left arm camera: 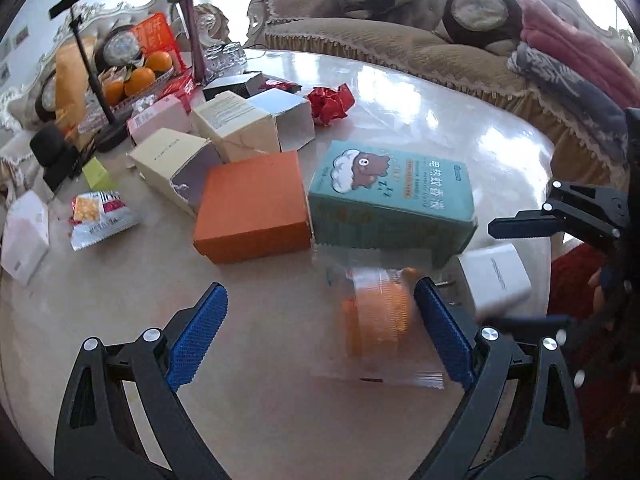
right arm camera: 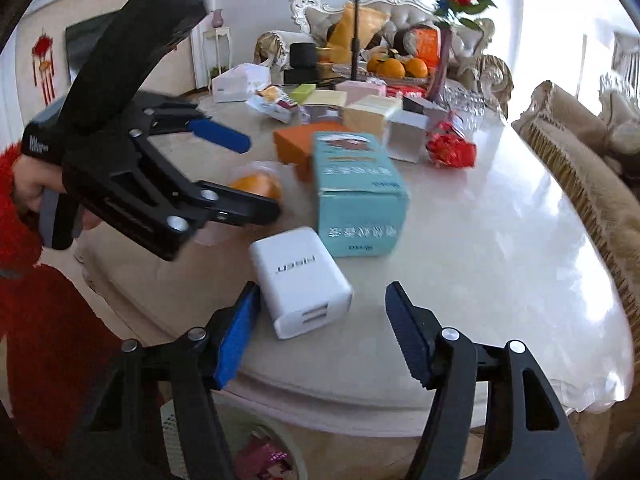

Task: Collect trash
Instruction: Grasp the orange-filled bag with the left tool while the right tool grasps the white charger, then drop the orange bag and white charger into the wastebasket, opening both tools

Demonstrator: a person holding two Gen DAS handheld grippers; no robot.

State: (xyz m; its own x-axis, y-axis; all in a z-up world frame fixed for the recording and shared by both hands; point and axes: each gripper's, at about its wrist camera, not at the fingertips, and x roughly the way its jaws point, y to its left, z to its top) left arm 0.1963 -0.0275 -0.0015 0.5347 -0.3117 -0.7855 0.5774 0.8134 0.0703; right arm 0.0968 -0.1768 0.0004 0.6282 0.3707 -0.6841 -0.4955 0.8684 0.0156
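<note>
**Clear-wrapped orange snack between the left gripper's spread fingers**

The wrapped snack (left arm camera: 376,320) (an orange cake in a clear packet, blurred in both views) lies on the marble table (left arm camera: 440,128) between the blue pads of the left gripper (left arm camera: 320,336). Its fingers stand wide apart; the right-hand pad is at the packet's edge, though I cannot tell if it touches. The packet's long axis runs away from the gripper, its crimped end nearest the camera. To the left of the packet the tabletop is bare.

Just beyond the packet stands a teal carton (left arm camera: 392,196) with a cartoon bear and Chinese lettering, its long side across the gripper's line. An orange box (left arm camera: 252,204) touches its left side. Further back lie cream and pink cartons and a crumpled red wrapper (left arm camera: 331,103). Off to the left is a silver snack packet (left arm camera: 100,216).

The right gripper (right arm camera: 320,336) hovers at the table's near edge, fingers wide and holding nothing. Between and just ahead of them lies a white USB charger (right arm camera: 300,280), printed "PISEN" (upside down from here), ports toward the camera. To its right the tabletop is open as far as the curved rim. Below the edge a pale basket (right arm camera: 176,420) shows, with something pink inside.
</note>
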